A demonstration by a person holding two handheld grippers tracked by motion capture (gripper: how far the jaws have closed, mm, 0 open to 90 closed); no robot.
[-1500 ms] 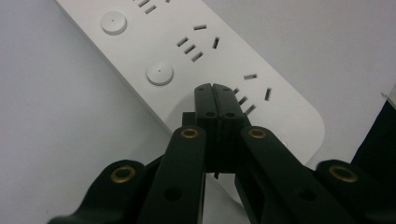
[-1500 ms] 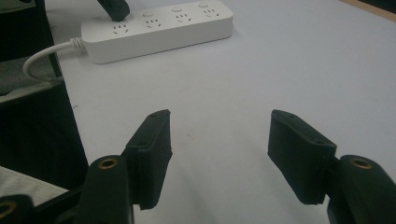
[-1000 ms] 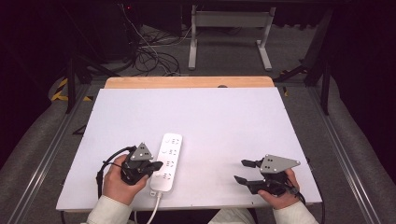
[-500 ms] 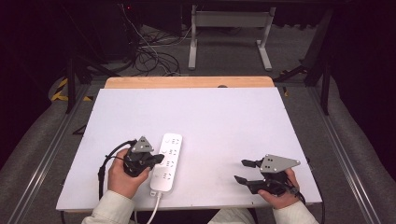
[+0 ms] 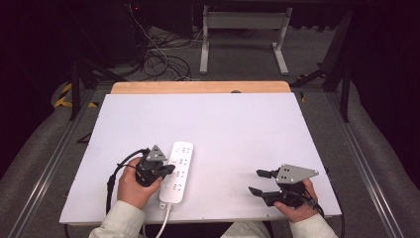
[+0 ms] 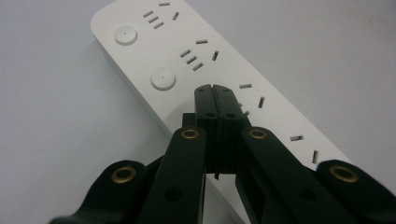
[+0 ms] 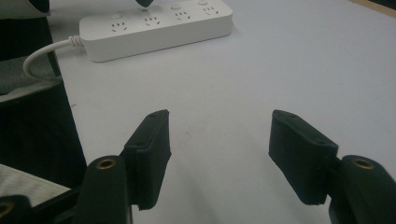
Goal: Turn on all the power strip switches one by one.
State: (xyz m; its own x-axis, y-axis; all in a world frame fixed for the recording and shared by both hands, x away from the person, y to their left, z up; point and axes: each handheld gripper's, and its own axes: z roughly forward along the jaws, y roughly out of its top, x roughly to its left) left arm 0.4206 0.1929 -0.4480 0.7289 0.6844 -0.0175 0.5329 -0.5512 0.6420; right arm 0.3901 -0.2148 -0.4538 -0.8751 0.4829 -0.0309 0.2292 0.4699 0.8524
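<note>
Power strip (image 5: 177,171) on white table (image 5: 237,129) | left claw (image 6: 215,95) together, tips over strip | right claw (image 7: 219,154) apart, holding nothing

I see a pale, light-coloured sleeve on each of my forearms, the left one finely ribbed. My left gripper (image 5: 167,170) is black, topped by a grey three-cornered plate, with a black cable looping off its rear. Up close its linkage arms are glossy black plastic with brass-coloured rivets, and the flat pads carry small round holes. My right gripper (image 5: 259,181) matches: black body, grey triangular plate with dark holes, brass rivets, thick matte black rectangular pads.
</note>
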